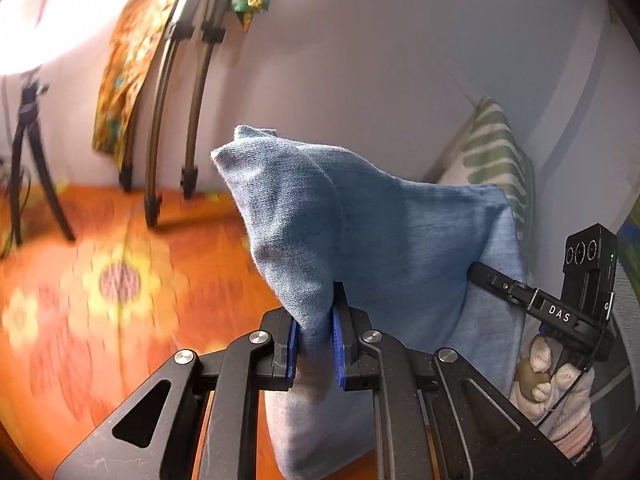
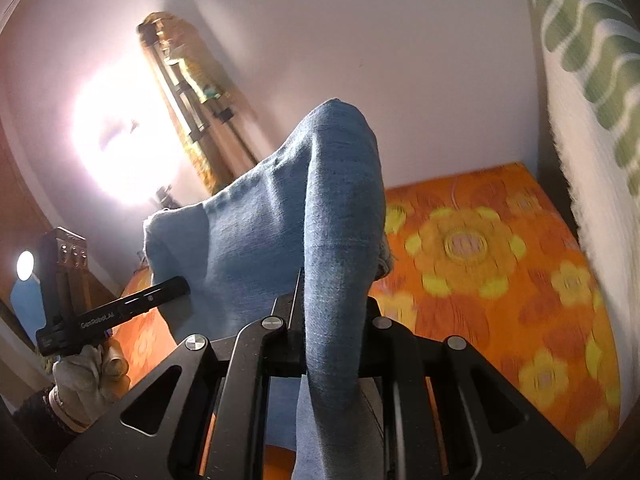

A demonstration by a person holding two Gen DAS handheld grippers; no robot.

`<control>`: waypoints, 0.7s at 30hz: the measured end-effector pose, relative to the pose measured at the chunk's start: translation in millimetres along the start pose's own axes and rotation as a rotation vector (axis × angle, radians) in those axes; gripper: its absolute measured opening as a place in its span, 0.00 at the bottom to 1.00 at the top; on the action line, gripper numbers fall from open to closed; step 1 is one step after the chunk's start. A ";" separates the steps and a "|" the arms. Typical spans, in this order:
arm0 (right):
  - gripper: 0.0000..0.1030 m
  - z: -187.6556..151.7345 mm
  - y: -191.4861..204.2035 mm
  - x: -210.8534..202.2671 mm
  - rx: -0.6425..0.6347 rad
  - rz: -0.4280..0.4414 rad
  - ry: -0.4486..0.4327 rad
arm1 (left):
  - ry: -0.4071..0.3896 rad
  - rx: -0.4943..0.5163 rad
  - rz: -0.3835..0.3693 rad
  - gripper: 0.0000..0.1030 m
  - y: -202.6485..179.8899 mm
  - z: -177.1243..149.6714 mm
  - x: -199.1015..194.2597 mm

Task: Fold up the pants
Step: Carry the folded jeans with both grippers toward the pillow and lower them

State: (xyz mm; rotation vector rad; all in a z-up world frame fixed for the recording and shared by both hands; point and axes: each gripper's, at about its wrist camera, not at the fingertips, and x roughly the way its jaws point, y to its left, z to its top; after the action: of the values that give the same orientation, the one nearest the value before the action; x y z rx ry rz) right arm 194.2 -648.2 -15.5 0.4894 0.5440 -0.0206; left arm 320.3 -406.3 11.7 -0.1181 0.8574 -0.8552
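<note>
Pale lilac-white wall point(image 1: 380, 60) all round, plain. Orange bedspread point(image 1: 100, 280) underfoot of everything, big yellow flowers printed on it. Dark tripod point(image 1: 32, 160) stands on it at the left, under a very bright, blown-out lamp point(image 1: 52, 12). Folded stand legs point(image 1: 172, 120) lean against the wall, patterned yellow-orange cloth point(image 1: 124, 68) draped beside them. Green-and-white striped pillow point(image 2: 592, 80) propped in the corner against the wall. Second small round light point(image 2: 25, 265) low at far left.
</note>
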 end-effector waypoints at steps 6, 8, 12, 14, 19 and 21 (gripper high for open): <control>0.13 41.4 -24.9 62.1 0.036 0.009 -0.007 | -0.013 0.021 0.039 0.12 21.2 36.9 49.6; 0.13 52.7 -33.1 86.1 0.031 0.006 0.002 | -0.010 0.016 0.054 0.12 33.3 44.9 70.6; 0.13 68.2 -46.4 131.1 0.009 -0.014 0.039 | 0.006 0.010 0.077 0.12 50.6 51.7 102.4; 0.13 70.7 -54.3 149.8 0.009 -0.020 0.064 | 0.015 0.014 0.090 0.12 57.7 51.9 116.8; 0.13 72.1 -68.1 189.7 -0.023 -0.045 0.117 | 0.040 0.039 0.128 0.12 67.3 46.5 143.7; 0.13 72.1 -70.6 199.0 -0.042 -0.056 0.137 | 0.053 0.046 0.132 0.14 68.4 44.5 148.4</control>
State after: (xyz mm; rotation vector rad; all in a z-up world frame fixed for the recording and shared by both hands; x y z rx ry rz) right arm 390.2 -721.7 -92.8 0.4364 0.6914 -0.0290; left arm 446.1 -475.3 -78.4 0.0014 0.8842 -0.7560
